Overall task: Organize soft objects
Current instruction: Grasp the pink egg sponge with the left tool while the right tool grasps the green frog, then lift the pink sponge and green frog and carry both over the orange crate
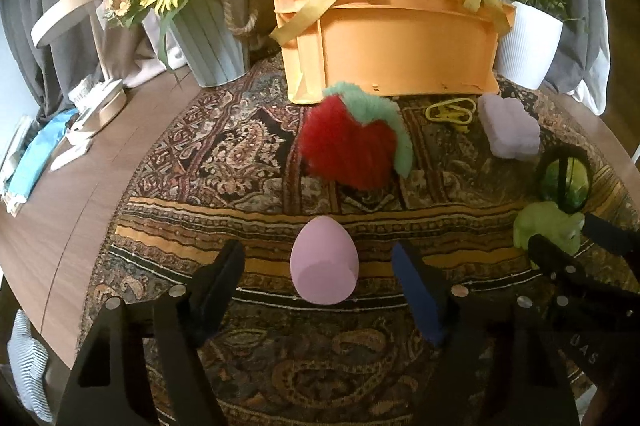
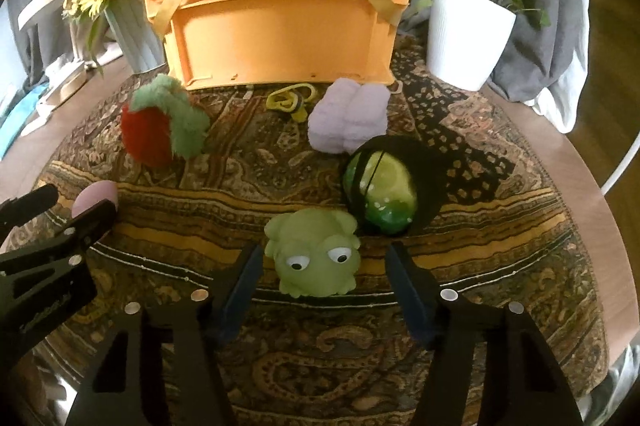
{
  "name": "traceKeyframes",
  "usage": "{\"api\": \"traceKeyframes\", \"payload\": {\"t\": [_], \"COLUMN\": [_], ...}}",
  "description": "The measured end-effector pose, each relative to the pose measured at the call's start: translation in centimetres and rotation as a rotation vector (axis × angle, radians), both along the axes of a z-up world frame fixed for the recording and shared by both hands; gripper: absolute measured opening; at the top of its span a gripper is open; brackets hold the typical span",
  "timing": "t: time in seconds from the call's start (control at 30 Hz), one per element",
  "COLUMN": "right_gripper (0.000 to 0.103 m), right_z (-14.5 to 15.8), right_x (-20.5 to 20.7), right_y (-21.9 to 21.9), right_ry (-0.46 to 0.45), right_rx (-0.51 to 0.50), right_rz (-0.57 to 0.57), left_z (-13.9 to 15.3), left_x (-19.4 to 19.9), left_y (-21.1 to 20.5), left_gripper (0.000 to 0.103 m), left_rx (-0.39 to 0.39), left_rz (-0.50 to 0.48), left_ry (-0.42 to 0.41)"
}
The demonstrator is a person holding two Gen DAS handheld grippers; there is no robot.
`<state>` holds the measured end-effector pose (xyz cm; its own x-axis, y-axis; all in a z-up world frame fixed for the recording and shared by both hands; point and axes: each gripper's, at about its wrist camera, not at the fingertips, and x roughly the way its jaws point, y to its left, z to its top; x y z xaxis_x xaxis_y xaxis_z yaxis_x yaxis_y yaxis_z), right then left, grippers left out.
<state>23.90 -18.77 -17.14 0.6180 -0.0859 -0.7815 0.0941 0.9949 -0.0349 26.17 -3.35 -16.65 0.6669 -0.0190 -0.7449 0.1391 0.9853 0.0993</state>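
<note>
Pink and egg-shaped, the soft sponge (image 1: pixel 325 261) is standing upright on the patterned cloth (image 1: pixel 240 162) covering the bench (image 1: pixel 80 162), between the two fingers of the left tool (image 1: pixel 320 266). Those jaws are standing partly open, with clear gaps on both sides of the sponge, gripping nothing. The pale green frog toy (image 2: pixel 316 256) is sitting on the same cloth between the fingers of the right tool (image 2: pixel 325 268), which is likewise partly open and not touching it. Just behind the frog, a green ball (image 2: pixel 380 190) is resting against a dark pouch. Farther back, a red plush strawberry (image 1: pixel 354 142) and a lilac cloud-shaped sponge (image 1: pixel 508 126) are lying in front of the orange basket (image 1: pixel 392 38). A sunflower pot (image 1: pixel 208 34) and a white plant pot (image 1: pixel 528 42) are flanking the basket.
</note>
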Motion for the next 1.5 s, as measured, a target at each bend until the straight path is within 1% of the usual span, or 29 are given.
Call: {"api": "traceKeyframes", "payload": {"t": [0.1, 0.17, 0.3, 0.37, 0.4, 0.43, 0.63, 1.0, 1.23, 1.4, 1.5], "right_gripper": [0.058, 0.054, 0.049, 0.045, 0.044, 0.043, 0.043, 0.043, 0.043, 0.043, 0.043], "right_z": [-0.3, -0.5, -0.6, -0.6, -0.6, -0.6, -0.3, 2.6, 5.2, 7.4, 8.9], "right_x": [0.2, 0.3, 0.5, 0.5, 0.5, 0.5, 0.2, -0.5, -0.9, -0.9, -0.8], "right_y": [0.0, 0.0, 0.0, 0.0, 0.2, 0.3, 0.3, 0.4, 0.2, 0.1, 0.0], "right_ry": [0.006, 0.010, 0.009, 0.007, 0.007, 0.005, -0.005, -0.069, -0.125, -0.180, -0.219], "right_rx": [-0.002, 0.007, 0.007, 0.008, 0.002, -0.005, -0.004, -0.002, 0.001, -0.001, -0.001], "right_rz": [0.005, 0.007, 0.010, 0.020, 0.027, 0.029, 0.041, 0.067, 0.074, 0.073, 0.071], "left_z": [-0.2, -0.5, -1.3, -1.6, -1.7, -1.7, -1.1, 1.6, 4.1, 6.4, 8.1], "left_x": [0.1, 0.4, 0.8, 0.9, 1.0, 1.0, 0.6, 0.0, -0.2, -0.3, -0.4], "left_y": [0.0, 0.0, 0.2, 0.2, 0.2, 0.2, 0.2, -0.2, -0.4, -0.4, -0.3], "left_gripper": [0.069, 0.062, 0.052, 0.045, 0.042, 0.037, 0.037, 0.037, 0.037, 0.037, 0.037], "left_rx": [0.001, -0.004, -0.043, -0.053, -0.054, -0.053, -0.062, -0.077, -0.096, -0.120, -0.140], "left_rz": [-0.001, -0.002, 0.004, 0.008, 0.010, 0.013, 0.013, 0.000, -0.014, -0.029, -0.056], "left_ry": [0.001, 0.009, 0.053, 0.067, 0.070, 0.070, 0.056, 0.008, -0.042, -0.088, -0.119]}}
